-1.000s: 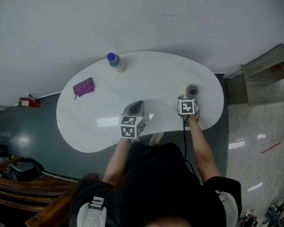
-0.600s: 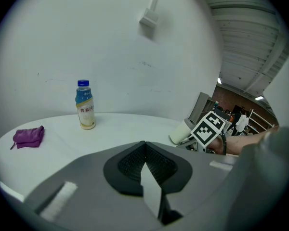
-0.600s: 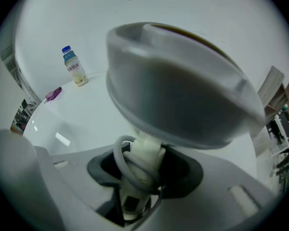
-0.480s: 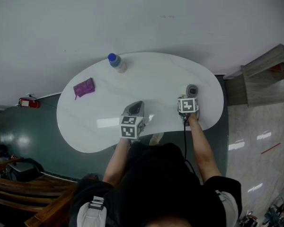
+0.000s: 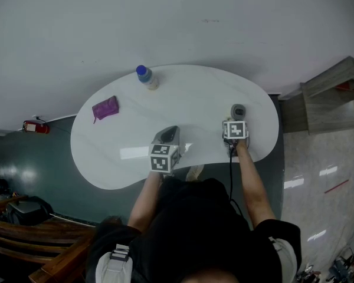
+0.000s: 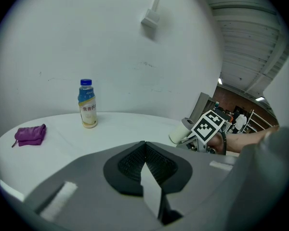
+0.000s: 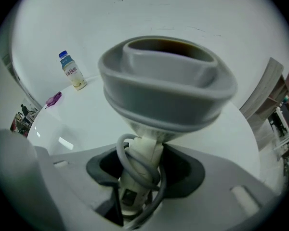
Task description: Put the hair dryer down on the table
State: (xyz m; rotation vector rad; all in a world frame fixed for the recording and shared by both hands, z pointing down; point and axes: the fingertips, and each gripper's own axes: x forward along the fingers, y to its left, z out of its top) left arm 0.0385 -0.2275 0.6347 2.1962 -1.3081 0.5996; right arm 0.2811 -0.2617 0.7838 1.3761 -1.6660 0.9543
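Observation:
The hair dryer [image 5: 238, 111] stands at the right side of the white table [image 5: 183, 93], its grey mouth facing up. In the right gripper view its grey funnel head [image 7: 166, 81] fills the frame, and its cream handle, wound with grey cord, runs down between the jaws. My right gripper [image 5: 235, 121] is around that handle and its jaws are opening, with dark gaps beside the handle. My left gripper [image 5: 168, 133] rests near the table's front edge, shut on nothing [image 6: 145, 150]. From the left gripper view, the dryer [image 6: 183, 131] shows just beyond the right gripper's marker cube.
A small bottle with a blue cap [image 5: 144, 76] stands at the far left of the table. A purple cloth [image 5: 104, 108] lies near the left edge. The dryer's cord [image 5: 229, 170] hangs off the front edge along the person's right arm.
Less of the hair dryer's cream side shows than a second ago. The right gripper has shifted very slightly. The left gripper has not moved.

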